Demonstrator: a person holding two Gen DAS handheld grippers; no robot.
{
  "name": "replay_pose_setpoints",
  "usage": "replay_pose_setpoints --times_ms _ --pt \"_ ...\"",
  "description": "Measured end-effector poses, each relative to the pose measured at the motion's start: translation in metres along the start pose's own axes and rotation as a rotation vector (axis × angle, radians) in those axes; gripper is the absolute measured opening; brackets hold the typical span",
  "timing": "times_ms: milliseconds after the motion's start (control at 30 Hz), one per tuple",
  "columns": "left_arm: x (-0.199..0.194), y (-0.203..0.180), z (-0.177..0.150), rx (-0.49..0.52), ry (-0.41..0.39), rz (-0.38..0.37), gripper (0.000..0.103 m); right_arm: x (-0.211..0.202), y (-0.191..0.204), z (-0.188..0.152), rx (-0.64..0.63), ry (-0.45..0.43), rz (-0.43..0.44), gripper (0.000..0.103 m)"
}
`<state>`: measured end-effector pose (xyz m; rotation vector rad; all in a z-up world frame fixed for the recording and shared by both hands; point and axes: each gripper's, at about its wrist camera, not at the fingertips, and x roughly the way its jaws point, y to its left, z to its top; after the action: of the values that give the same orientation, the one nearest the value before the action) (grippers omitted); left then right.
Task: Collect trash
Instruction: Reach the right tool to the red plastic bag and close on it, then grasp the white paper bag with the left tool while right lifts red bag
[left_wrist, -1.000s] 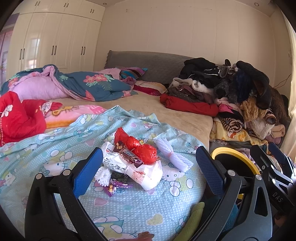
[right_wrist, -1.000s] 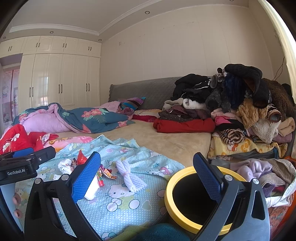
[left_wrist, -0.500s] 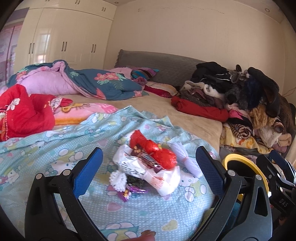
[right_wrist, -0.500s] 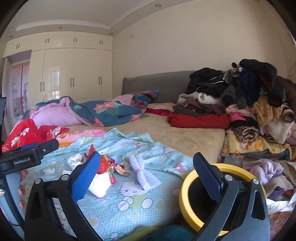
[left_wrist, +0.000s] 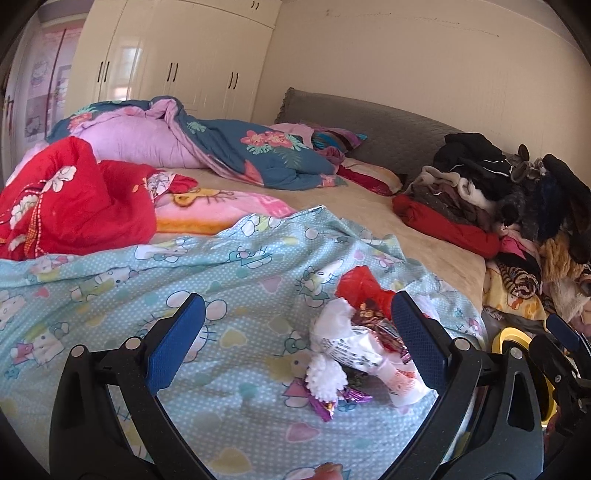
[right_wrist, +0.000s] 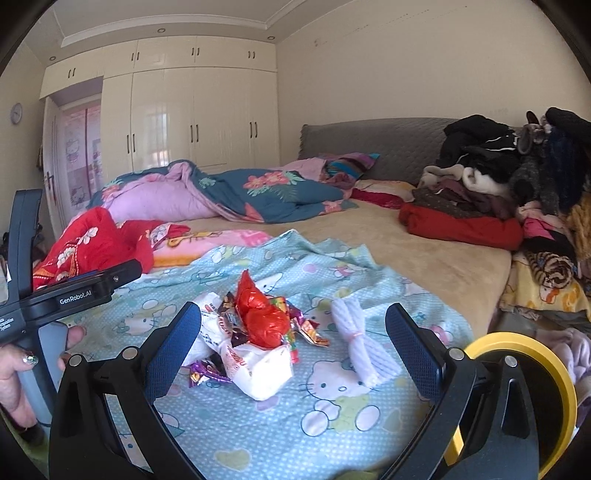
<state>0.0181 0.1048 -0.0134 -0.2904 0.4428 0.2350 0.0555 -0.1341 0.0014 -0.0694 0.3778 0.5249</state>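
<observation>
Both grippers hang low over the foot of the bed, and neither has anything in its grasp. The left gripper (left_wrist: 295, 341) has its blue-padded fingers spread wide, nothing between them but patterned sheet; the trash pile (left_wrist: 364, 343) sits just inside its right finger, partly tucked behind that pad. From the right wrist camera the right gripper (right_wrist: 293, 341) is just as wide open, and here the pile (right_wrist: 255, 338) sits squarely framed between the two fingers, lying on the light blue cartoon-cat sheet (right_wrist: 332, 417). In that heap: a crumpled red wrapper (right_wrist: 262, 315) on top, a white plastic packet (right_wrist: 258, 367) under it, shiny candy wrappers (right_wrist: 306, 328) fanned out to the side, and a purple foil scrap (right_wrist: 205, 371) at the near edge. Just beside the heap, a rolled white cloth (right_wrist: 360, 341) lies on the sheet, apart from the wrappers and inside the right finger's reach. Off the bed's corner, a yellow-rimmed bin (right_wrist: 517, 343) stands behind the right gripper's right finger. At the far left of the right view, a hand (right_wrist: 14, 373) grips the handle of the left gripper. Farther back, a red blanket (left_wrist: 74, 199), a blue floral quilt (left_wrist: 258, 151) and a heap of clothes (left_wrist: 498, 192) crowd the mattress.
</observation>
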Motion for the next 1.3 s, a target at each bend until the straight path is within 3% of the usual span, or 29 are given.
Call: replay_pose_setpoints --times_ms 100,267,433,500,600,767,900,1100,1300 --pt "0.015 0.014 0.001 -0.041 0.045 -0.037 0.092 0.015 0.005 0.003 -0.023 0.025 0.026 0.097" --pt "0.04 0.015 0.001 -0.01 0.096 -0.11 0.092 0.044 0.005 0.005 -0.037 0.073 0.049 0.097" --pt "0.072 0.012 -0.005 -0.008 0.188 -0.163 0.092 0.083 -0.004 0.001 0.018 0.187 0.095 0.095" --pt "0.083 0.011 -0.008 -0.019 0.213 -0.186 0.092 0.097 -0.008 -0.002 0.041 0.235 0.125 0.084" --pt "0.095 0.01 -0.014 -0.043 0.254 -0.233 0.084 0.113 -0.008 -0.006 0.053 0.285 0.152 0.072" --pt "0.113 0.008 -0.021 -0.073 0.311 -0.274 0.077 0.131 -0.002 -0.012 0.029 0.343 0.193 0.056" --pt "0.12 0.003 -0.025 -0.079 0.343 -0.302 0.062 0.137 -0.001 -0.015 0.03 0.363 0.224 0.03" --pt "0.115 -0.005 -0.024 -0.08 0.344 -0.319 0.041 0.131 -0.014 -0.013 0.088 0.334 0.25 0.019" --pt "0.089 -0.019 -0.011 -0.039 0.281 -0.318 0.035 0.111 -0.033 -0.004 0.157 0.266 0.25 0.017"
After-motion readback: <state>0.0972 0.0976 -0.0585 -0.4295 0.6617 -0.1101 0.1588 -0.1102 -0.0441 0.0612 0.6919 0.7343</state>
